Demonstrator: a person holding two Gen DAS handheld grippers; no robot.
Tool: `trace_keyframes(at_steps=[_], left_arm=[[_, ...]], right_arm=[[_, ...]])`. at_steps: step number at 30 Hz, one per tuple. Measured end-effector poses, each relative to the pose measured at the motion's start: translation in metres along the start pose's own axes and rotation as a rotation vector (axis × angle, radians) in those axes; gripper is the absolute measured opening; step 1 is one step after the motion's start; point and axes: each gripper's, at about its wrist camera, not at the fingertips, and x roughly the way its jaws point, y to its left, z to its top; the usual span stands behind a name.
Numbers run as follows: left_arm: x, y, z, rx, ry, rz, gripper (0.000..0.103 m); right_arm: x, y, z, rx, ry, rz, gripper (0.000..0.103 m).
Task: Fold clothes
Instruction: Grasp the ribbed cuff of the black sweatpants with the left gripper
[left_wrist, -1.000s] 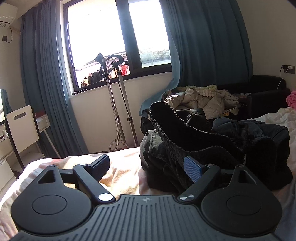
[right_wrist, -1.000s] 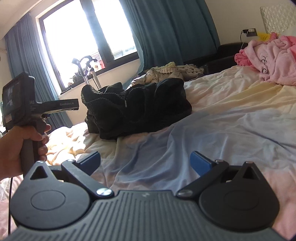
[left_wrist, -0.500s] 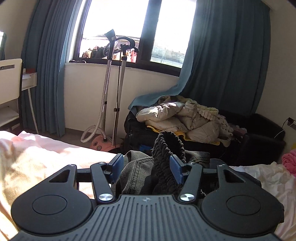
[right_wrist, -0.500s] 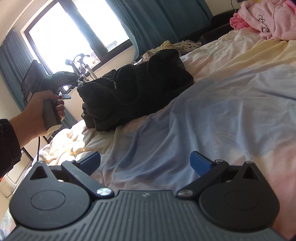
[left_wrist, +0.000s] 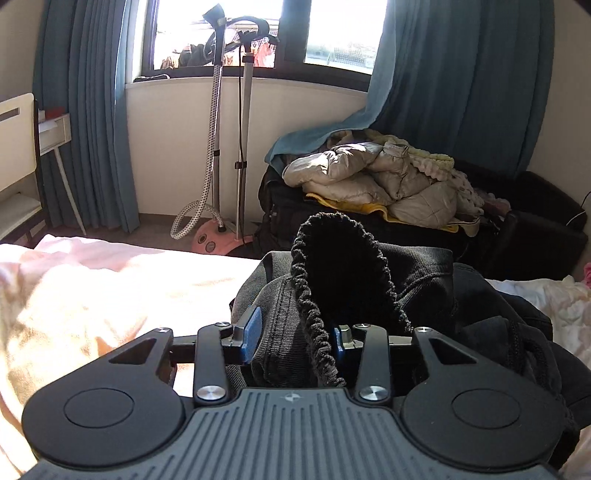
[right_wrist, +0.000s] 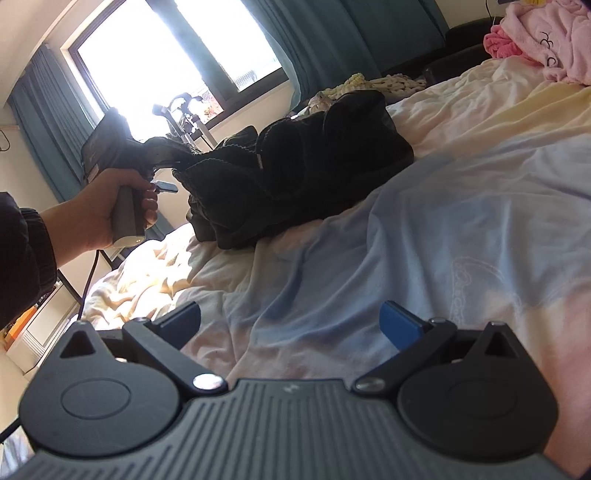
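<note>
Now left gripper (left_wrist: 293, 338) pinching the dark clothes (left_wrist: 354, 295), tighter than half a second ago. Only from the right wrist: a hand (right_wrist: 107, 206) holding it, pile near the bed's (right_wrist: 461, 206) far edge. Right gripper (right_wrist: 290, 319) wide open, holding nothing, low over the sheet.

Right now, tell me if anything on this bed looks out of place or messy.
The dark clothes lie bunched in an unfolded heap on the rumpled bedsheet, with a ribbed black waistband standing up between the closed fingers of the left gripper. The right gripper is open and empty above the sheet. Nothing looks spilled or damaged.
</note>
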Motion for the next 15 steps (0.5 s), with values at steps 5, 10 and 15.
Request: trace_keyframes(at_steps=[5, 10, 15], left_arm=[[-0.046, 0.003, -0.003, -0.09, -0.115, -0.132, 0.01], [-0.126, 0.011, -0.013, -0.071, -0.204, -0.23, 0.01], [-0.213, 0.036, -0.035, -0.073, -0.25, -0.303, 0.01]], right_arm=[[0.003, 0.004, -0.002, -0.067, -0.016, -0.03, 0.103], [-0.002, 0.014, -0.003, -0.143, -0.046, -0.016, 0.103], [-0.015, 0.019, 0.0, -0.176, -0.088, -0.015, 0.103]])
